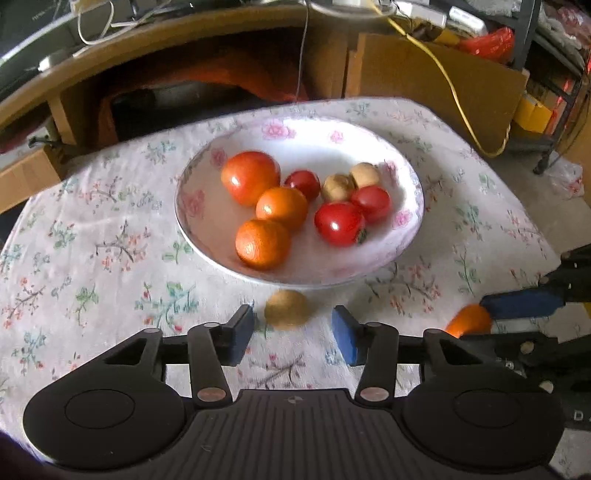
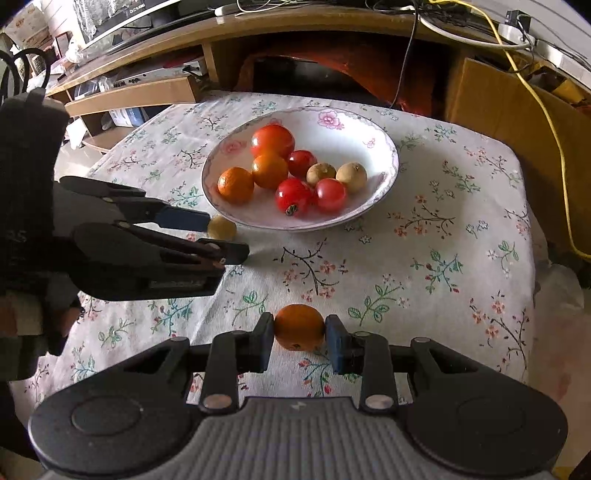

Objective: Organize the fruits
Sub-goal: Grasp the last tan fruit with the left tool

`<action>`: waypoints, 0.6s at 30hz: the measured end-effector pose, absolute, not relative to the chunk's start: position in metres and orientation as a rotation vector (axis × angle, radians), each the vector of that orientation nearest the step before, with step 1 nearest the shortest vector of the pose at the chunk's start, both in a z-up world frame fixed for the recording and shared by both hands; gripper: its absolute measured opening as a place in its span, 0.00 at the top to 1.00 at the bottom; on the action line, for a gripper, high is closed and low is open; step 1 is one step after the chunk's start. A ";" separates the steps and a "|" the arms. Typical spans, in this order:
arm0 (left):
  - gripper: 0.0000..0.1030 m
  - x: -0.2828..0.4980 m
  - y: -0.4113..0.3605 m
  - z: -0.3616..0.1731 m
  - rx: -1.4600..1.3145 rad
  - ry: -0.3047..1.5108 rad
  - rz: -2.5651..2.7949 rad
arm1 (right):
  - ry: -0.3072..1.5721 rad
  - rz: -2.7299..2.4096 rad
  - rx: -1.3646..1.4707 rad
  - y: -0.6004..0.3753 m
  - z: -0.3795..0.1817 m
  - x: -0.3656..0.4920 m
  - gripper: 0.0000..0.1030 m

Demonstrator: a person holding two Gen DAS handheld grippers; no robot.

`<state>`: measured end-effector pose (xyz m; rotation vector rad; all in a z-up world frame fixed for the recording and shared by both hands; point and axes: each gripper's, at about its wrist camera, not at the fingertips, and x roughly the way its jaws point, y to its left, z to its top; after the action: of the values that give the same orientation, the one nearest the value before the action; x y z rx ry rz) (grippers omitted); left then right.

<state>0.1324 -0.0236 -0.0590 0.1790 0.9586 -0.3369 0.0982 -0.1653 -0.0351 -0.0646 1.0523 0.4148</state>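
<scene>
A white floral bowl (image 1: 369, 146) (image 2: 373, 125) on the flowered tablecloth holds several tomatoes, two oranges and two small brown fruits. A small brown fruit (image 1: 287, 308) (image 2: 221, 228) lies on the cloth just in front of the bowl. My left gripper (image 1: 293, 334) (image 2: 225, 236) is open, and this fruit sits between and just ahead of its blue pads. My right gripper (image 2: 300, 338) is shut on an orange (image 2: 300, 326) (image 1: 469, 324) low over the cloth, to the right of the left gripper.
A wooden desk (image 2: 258, 26) with cables stands behind the table. A yellow cable (image 2: 546, 122) hangs at the right beside a cardboard box (image 2: 491, 107). A person's hand (image 2: 37, 317) holds the left gripper. The tablecloth (image 2: 443, 258) lies bare at the right.
</scene>
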 end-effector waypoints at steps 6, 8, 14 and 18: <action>0.67 0.136 -0.025 -0.058 0.170 0.955 -0.331 | 1.049 0.414 -0.066 -0.163 -0.035 0.101 0.69; 0.68 0.132 -0.027 -0.058 0.201 0.958 -0.334 | 1.048 0.414 -0.070 -0.163 -0.035 0.100 0.69; 0.68 0.111 -0.023 -0.054 0.238 0.977 -0.352 | 1.045 0.421 -0.090 -0.159 -0.032 0.095 0.69; 0.68 0.093 -0.016 -0.048 0.225 0.995 -0.360 | 1.033 0.447 -0.116 -0.153 -0.028 0.082 0.69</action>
<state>0.0926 -0.0162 -0.0481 0.2246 0.9947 -0.3598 0.0825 -0.1531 -0.0277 -0.1155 1.0327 0.4468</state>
